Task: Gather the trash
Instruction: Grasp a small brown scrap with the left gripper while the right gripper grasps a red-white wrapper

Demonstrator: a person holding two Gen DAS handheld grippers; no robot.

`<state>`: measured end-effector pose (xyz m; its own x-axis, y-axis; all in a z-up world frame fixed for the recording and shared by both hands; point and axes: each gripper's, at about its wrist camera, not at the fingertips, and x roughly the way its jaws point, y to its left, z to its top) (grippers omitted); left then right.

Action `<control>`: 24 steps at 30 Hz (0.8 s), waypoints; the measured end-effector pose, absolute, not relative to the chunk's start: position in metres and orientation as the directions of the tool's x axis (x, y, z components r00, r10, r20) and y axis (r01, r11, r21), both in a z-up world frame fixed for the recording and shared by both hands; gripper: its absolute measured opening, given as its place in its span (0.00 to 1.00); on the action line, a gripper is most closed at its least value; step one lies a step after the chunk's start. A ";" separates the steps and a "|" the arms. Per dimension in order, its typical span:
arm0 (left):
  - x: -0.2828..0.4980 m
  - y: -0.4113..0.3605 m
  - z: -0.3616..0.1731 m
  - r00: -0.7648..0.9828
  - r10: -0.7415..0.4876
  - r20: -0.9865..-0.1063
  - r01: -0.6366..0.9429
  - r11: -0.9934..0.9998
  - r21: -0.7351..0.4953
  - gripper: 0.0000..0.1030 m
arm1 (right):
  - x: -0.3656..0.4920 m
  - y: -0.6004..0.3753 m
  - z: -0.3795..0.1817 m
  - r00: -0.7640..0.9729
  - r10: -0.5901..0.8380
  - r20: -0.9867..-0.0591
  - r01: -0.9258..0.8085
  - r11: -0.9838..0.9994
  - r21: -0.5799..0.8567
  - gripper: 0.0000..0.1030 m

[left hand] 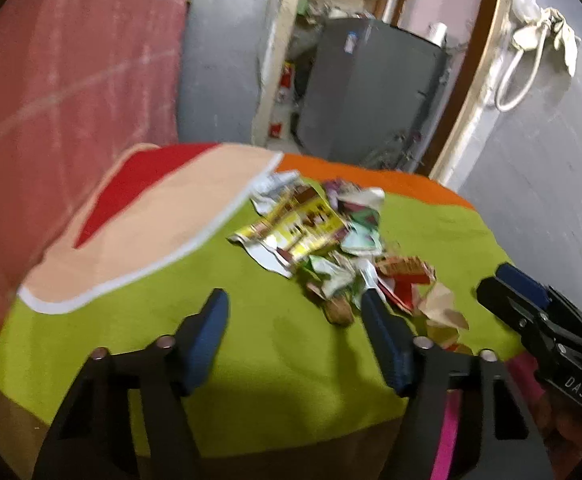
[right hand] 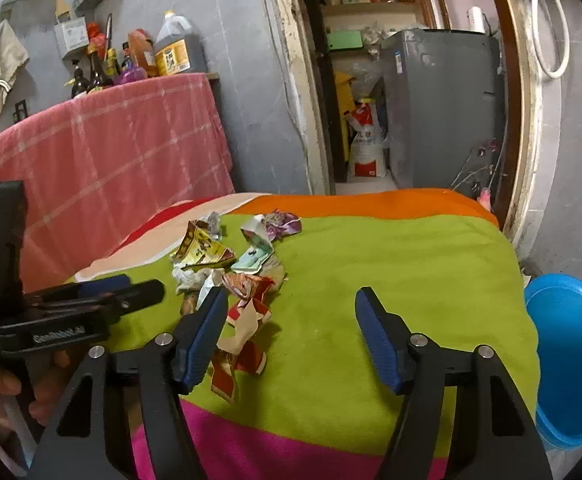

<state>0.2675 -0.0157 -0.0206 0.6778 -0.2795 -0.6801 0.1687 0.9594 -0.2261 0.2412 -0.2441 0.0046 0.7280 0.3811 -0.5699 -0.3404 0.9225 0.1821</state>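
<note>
A pile of crumpled wrappers and paper scraps [left hand: 331, 240] lies on a green, orange and pink striped cloth [left hand: 251, 360]. It also shows in the right wrist view [right hand: 231, 276]. My left gripper [left hand: 295, 304] is open and empty, just short of the pile's near edge. My right gripper [right hand: 291, 300] is open and empty, with its left finger beside the red and white scraps [right hand: 243, 332]. The right gripper appears in the left wrist view [left hand: 531, 312], and the left gripper in the right wrist view [right hand: 91, 300].
A blue plastic basin [right hand: 571, 360] sits off the cloth's right edge. A pink checked cloth [right hand: 111, 152] covers a counter at the left, with bottles [right hand: 163, 52] on top. A grey appliance [right hand: 443, 108] stands in the doorway behind.
</note>
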 end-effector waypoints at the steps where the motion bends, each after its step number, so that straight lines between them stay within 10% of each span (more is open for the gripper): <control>1: 0.269 -0.018 -0.022 0.668 -0.287 -0.686 0.178 0.957 -0.227 0.52 | 0.241 -0.244 0.004 0.721 0.387 -0.575 -0.346 0.920 0.186 0.58; 24: 0.284 -0.042 -0.037 0.589 -0.319 -0.743 0.255 0.945 -0.203 0.14 | 0.252 -0.230 -0.009 0.626 0.434 -0.648 -0.411 0.890 0.199 0.41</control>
<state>0.2839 -0.0416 -0.0373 0.5888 -0.3186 -0.7428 0.2553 0.9453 -0.2031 0.2525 -0.2297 -0.0089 0.6256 0.4342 -0.6482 -0.4111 0.8896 0.1992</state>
